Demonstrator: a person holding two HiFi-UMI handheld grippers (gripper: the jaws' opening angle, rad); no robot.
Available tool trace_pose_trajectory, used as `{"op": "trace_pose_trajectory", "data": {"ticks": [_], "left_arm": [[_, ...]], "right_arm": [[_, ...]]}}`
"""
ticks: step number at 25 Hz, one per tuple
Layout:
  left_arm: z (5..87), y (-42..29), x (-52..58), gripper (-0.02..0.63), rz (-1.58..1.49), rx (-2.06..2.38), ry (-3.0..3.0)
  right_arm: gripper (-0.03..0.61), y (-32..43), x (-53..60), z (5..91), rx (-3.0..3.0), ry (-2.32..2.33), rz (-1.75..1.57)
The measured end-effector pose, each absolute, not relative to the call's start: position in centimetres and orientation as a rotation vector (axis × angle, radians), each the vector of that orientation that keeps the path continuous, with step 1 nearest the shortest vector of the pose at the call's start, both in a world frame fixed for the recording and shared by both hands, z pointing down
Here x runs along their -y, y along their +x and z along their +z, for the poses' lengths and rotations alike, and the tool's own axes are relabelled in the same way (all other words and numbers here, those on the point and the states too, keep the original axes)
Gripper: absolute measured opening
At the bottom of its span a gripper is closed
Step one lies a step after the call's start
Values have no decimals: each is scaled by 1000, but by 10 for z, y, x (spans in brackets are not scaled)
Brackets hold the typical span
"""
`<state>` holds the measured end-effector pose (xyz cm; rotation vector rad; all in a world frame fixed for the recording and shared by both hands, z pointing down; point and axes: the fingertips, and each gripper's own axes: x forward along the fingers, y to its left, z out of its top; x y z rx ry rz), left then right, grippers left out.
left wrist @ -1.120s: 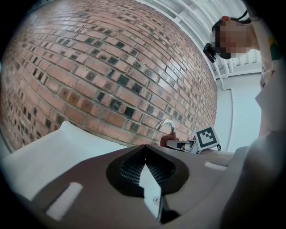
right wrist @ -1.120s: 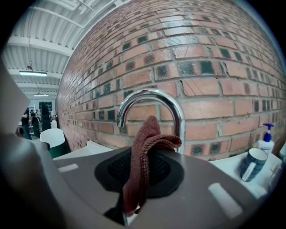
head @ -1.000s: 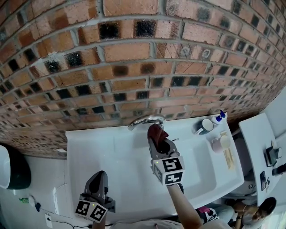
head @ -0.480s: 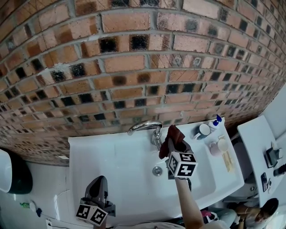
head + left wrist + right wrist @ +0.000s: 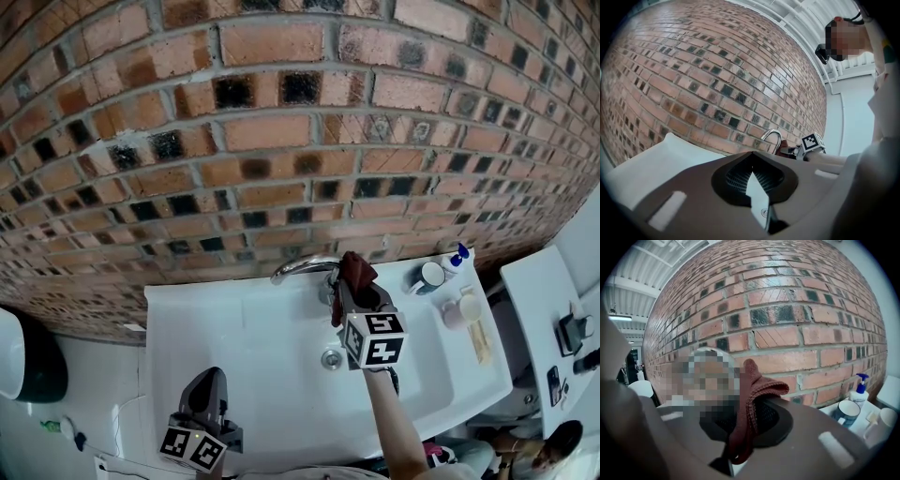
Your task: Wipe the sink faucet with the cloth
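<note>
Two grippers over the sink [image 5: 234, 342], one at the faucet [image 5: 302, 266].
Head view: my right gripper [image 5: 356, 287] holds the cloth [image 5: 353, 269] against the faucet, centre frame; my left gripper [image 5: 208, 386] sits lower left. Left gripper view: jaws closed, empty. Right gripper view: jaws clamp the cloth.

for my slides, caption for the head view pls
Right tool holds a dark red cloth at the sink faucet; left tool shut, empty

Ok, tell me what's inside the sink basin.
Only the drain shows in the sink. The right gripper, shut on the red cloth by the faucet, and the person's arm cover the part of it below them.
</note>
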<state>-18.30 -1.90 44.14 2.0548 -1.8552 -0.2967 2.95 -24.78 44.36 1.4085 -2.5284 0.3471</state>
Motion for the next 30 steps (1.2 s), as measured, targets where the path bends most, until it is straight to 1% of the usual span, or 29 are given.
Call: {"op": "trace_pose_trajectory", "data": {"ticks": [6, 10, 15, 24, 30], "left_arm": [[441, -184, 15, 6, -307, 1858, 2049], [439, -181, 13, 6, -321, 1851, 2061], [436, -183, 7, 6, -329, 1856, 2060], [441, -201, -3, 6, -333, 1891, 2018], [445, -207, -6, 6, -331, 1897, 1998]], "right_arm": [[51, 21, 236, 395, 2610, 1430, 240], [51, 2, 222, 366, 2678, 1389, 156], [51, -25, 207, 349, 2753, 1314, 168], [51, -78, 188, 346, 2782, 1155, 130], [49, -117, 178, 378, 2764, 1047, 151]]}}
